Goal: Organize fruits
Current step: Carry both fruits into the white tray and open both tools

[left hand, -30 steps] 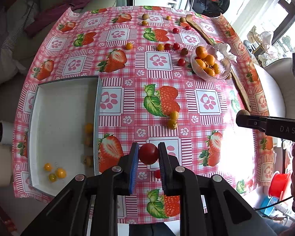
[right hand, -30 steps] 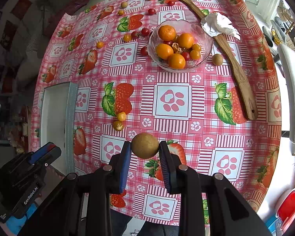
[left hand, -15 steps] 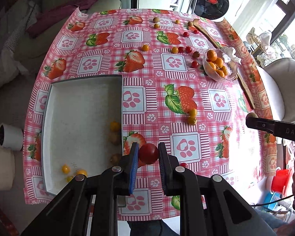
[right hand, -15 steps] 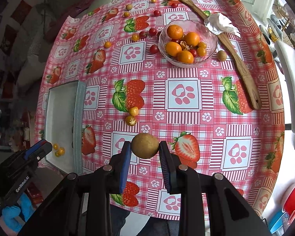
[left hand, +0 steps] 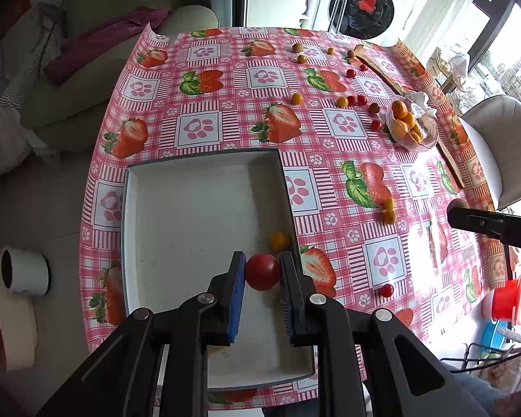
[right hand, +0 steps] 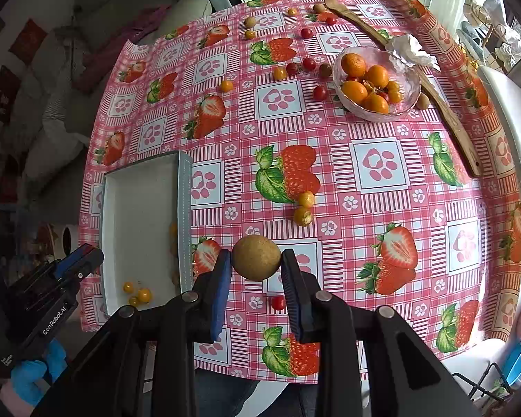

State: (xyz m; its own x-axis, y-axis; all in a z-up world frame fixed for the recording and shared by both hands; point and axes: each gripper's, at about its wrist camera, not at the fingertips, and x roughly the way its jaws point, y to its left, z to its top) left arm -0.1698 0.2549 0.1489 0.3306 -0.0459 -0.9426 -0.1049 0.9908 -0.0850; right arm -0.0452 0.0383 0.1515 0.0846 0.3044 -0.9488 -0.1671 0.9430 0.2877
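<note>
- Red tomato (left hand: 262, 271): clamped between the pads of the left hand-held gripper (left hand: 262, 274), off the surface, seen over the near right part of the white tray (left hand: 177, 208), just inside its right wall.
- Brown round fruit (right hand: 256, 258): pinched in the right hand-held gripper (right hand: 257, 262), hanging above the checked cloth of the table (right hand: 378, 163), to the right of the tray (right hand: 185, 187) and not yet over it.
- Tray contents: a few small yellow-orange fruits (right hand: 137, 293) in the near corner, and one more orange fruit (left hand: 278, 239) by the right wall, just beyond the tomato.
- Loose fruit left on the table: a yellow pair (right hand: 304, 206) near the centre, one small red tomato (right hand: 278, 302) close under the right gripper, and red and orange ones further back beside the glass bowl (right hand: 404, 104) of oranges.
- Step in hand (judgement): carrying both picked fruits to the tray; the left one has arrived, the right one trails.
- Next move (judgement): lower the left gripper toward the tray floor and let the tomato go gently so it does not roll or bounce out; then bring the right gripper over the tray wall before letting go.
- Task far from finished; much fruit lies loose.
</note>
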